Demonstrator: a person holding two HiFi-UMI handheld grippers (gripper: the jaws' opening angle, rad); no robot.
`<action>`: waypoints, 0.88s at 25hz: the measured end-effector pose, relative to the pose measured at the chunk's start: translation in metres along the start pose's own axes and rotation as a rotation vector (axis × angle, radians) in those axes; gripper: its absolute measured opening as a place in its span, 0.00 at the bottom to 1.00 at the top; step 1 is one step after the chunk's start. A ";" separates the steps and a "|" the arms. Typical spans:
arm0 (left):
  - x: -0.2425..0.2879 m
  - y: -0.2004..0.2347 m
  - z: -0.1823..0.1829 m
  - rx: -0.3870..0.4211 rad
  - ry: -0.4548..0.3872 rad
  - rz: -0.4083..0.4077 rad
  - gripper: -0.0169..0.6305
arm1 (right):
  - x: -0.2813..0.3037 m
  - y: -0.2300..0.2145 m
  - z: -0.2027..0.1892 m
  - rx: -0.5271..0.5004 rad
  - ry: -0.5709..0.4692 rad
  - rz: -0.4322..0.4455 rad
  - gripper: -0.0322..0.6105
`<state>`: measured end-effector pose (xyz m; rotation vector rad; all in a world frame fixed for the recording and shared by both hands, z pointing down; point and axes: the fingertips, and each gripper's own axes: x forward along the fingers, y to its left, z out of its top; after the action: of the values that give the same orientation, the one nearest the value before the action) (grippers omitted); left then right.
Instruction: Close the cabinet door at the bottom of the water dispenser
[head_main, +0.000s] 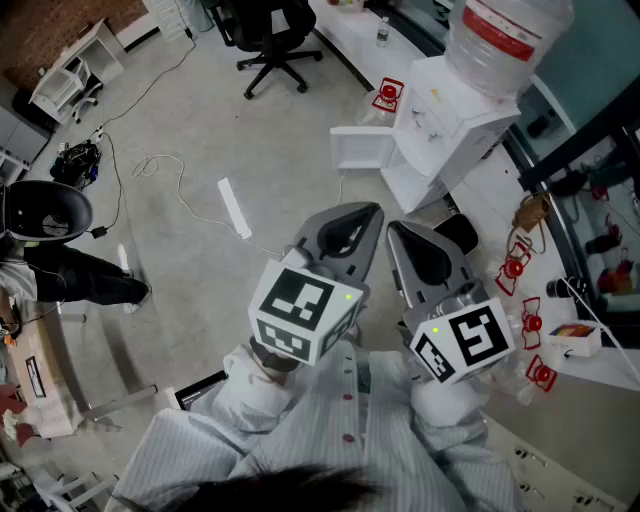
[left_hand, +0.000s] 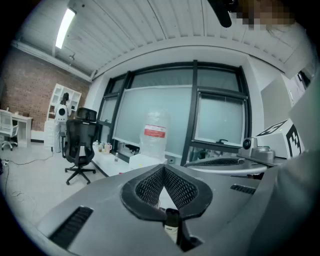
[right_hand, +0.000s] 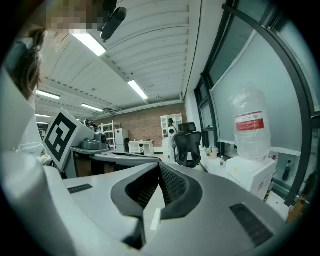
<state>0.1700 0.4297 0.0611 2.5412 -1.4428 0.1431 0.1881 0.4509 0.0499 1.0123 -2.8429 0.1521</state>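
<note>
At the far right edge of the floor (head_main: 200, 120), hard against the window-side counter (head_main: 340, 35), the water dispenser (head_main: 450, 120) is standing with one bottle (head_main: 505, 40) on top. Its cabinet door (head_main: 362, 148) is hanging wide open, swung out to the left over the floor. We are holding both tongs close in front of our chest, well apart from the dispenser and touching nothing. The left tongs (head_main: 370, 212) are pressed fully together with nothing between them, and the right tongs (head_main: 398, 232) are likewise closed tight and empty. Both are pointing roughly toward the dispenser's base.

We are judging the approach to be the step in hand: the door is not yet touched, so none of the closing is done. The next move is probably calling for us to step nearer and lower one pair of tongs to the door's outer face near its free edge. From there we would be pushing it round until it is sitting flush with the cabinet. A light door may be bouncing back, so a steady push looks wise.

We are counting one dispenser, one bottle, one open door, two tongs, one black office chair (head_main: 272, 35) near the floor's far edge, one white strip (head_main: 234, 208) lying mid-floor, and at least one cable (head_main: 150, 165) trailing beside it.
</note>
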 end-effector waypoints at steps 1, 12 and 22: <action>-0.001 0.000 -0.001 0.000 0.000 0.000 0.04 | -0.001 0.000 -0.001 0.001 -0.001 -0.001 0.07; -0.004 0.001 -0.007 -0.008 0.004 0.015 0.04 | -0.005 0.000 -0.004 0.025 -0.011 0.001 0.07; -0.011 0.034 -0.019 -0.046 0.015 0.090 0.04 | 0.014 0.002 -0.014 0.032 0.022 0.040 0.07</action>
<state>0.1356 0.4269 0.0824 2.4347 -1.5366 0.1415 0.1776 0.4458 0.0654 0.9537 -2.8513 0.2110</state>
